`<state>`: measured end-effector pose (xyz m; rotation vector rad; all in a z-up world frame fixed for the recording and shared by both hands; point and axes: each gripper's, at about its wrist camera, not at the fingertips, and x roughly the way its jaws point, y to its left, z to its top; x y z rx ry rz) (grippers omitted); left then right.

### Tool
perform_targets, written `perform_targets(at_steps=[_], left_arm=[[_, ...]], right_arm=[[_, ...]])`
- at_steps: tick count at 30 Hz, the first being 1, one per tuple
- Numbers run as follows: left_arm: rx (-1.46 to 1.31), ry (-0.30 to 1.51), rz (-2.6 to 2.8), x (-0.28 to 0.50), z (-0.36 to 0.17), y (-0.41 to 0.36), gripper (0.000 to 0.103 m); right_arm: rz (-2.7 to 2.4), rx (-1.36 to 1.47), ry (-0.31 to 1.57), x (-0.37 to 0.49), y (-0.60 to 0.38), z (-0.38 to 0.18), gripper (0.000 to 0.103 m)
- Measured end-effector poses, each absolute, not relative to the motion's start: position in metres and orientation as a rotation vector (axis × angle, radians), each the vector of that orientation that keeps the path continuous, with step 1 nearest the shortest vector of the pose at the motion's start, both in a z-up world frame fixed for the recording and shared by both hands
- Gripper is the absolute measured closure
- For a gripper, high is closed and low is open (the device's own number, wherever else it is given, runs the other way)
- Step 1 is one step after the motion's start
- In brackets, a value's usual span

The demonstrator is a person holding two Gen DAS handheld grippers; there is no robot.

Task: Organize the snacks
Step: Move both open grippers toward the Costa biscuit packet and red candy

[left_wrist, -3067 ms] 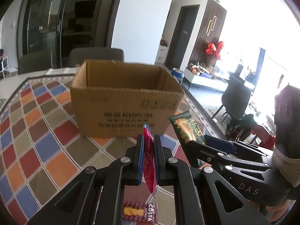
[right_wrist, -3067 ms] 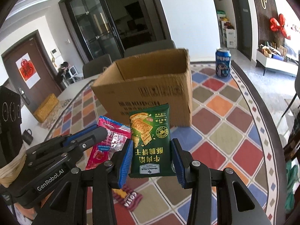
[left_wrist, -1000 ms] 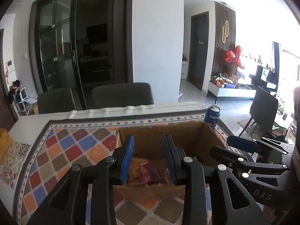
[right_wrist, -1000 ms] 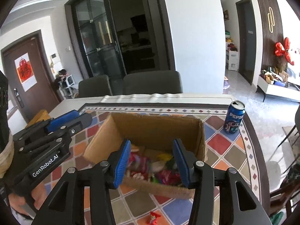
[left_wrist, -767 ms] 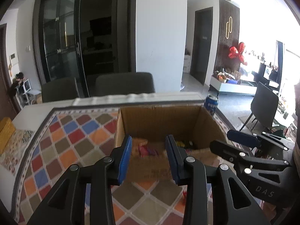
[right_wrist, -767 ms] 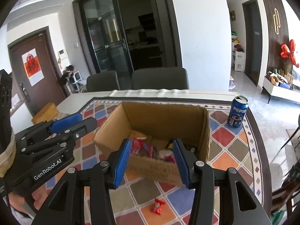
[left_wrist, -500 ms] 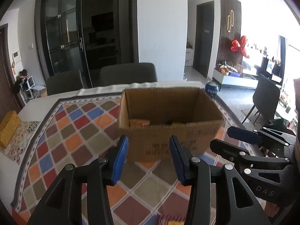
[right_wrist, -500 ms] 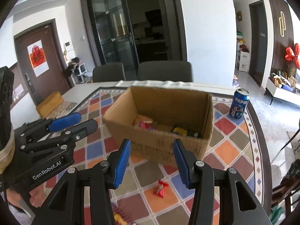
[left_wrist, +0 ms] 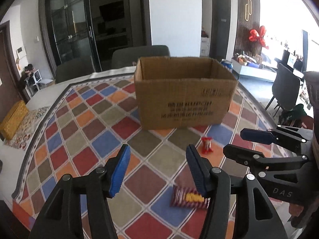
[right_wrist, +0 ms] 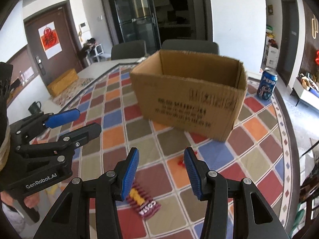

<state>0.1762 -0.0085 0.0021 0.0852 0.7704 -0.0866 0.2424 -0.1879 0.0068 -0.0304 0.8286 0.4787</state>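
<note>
An open cardboard box stands on the checkered tablecloth; it also shows in the right wrist view, and its inside is hidden. A small red candy packet lies in front of it, partly hidden behind a finger in the right wrist view. A maroon Costa snack packet lies nearer, also in the right wrist view. My left gripper is open and empty above the cloth. My right gripper is open and empty, beside the left one.
A blue Pepsi can stands right of the box. A yellow box and a dark mug sit at the left. Grey chairs stand behind the table. The table edge curves at the right.
Both grippers let their snack packets go into the box, then drew back and down from over it. The loose packets on the cloth have come into view.
</note>
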Motion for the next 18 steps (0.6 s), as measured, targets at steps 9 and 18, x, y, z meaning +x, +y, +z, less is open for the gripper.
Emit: perform_targets(at_steps=[9,18], left_arm=[[0.093,0.852,-0.057,0.154,-0.033,0.002,0.043],[0.129,0.91,-0.02,0.147,-0.061,0.013,0.042]], right_arm=[[0.539,-0.052,0.928,0.228,-0.174,-0.027,0.048],[0.577,-0.108,1.031,0.219,-0.156,-0.064,0.048]])
